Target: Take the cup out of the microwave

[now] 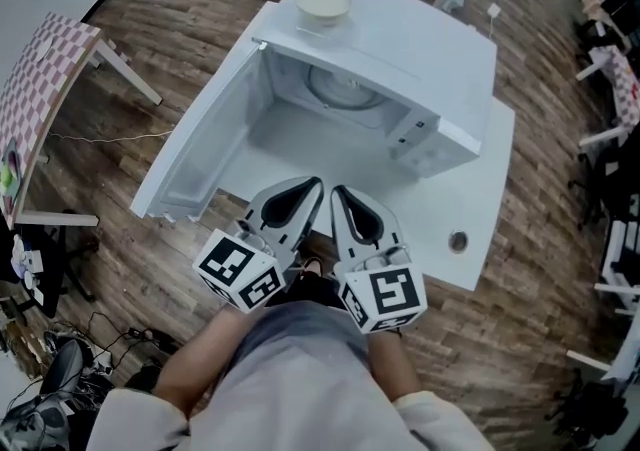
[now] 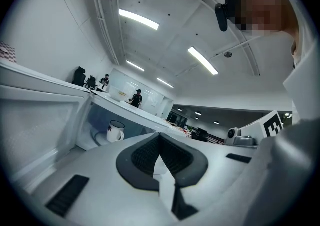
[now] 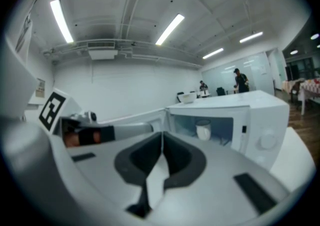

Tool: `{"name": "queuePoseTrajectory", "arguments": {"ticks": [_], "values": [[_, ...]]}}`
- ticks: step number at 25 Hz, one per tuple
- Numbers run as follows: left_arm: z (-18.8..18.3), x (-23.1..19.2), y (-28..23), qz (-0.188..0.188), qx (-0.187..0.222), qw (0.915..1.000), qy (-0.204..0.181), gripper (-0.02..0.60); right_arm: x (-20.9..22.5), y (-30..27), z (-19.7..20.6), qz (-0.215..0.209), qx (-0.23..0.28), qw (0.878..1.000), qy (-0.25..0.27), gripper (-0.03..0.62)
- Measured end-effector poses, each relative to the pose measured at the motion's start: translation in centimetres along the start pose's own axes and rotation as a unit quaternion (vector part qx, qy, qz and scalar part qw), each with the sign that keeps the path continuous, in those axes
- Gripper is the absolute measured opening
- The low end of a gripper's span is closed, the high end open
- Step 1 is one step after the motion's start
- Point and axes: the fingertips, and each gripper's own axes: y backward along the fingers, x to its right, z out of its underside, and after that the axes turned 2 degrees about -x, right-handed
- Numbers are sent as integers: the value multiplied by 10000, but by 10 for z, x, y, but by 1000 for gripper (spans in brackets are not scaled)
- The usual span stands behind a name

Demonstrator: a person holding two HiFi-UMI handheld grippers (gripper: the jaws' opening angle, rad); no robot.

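A white microwave stands on a white table, its door swung wide open to the left. The white cup sits upright on the turntable inside, also seen in the right gripper view as the cup. In the head view I cannot make it out within the cavity. My left gripper and right gripper are side by side just in front of the opening, well short of the cup. Both are shut with nothing between their jaws, as the left gripper and the right gripper show in their own views.
A pale bowl rests on top of the microwave. The table has a small round hole near its right front. A checkered table stands to the left on the wooden floor, with chairs at the far right.
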Motion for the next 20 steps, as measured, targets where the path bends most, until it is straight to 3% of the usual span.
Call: {"name": "queuePoseTrajectory", "arguments": {"ticks": [20], "values": [[-4, -57, -28, 6, -203, 9996, 212, 11, 30, -59, 13, 344, -146, 9990, -255, 25]]}}
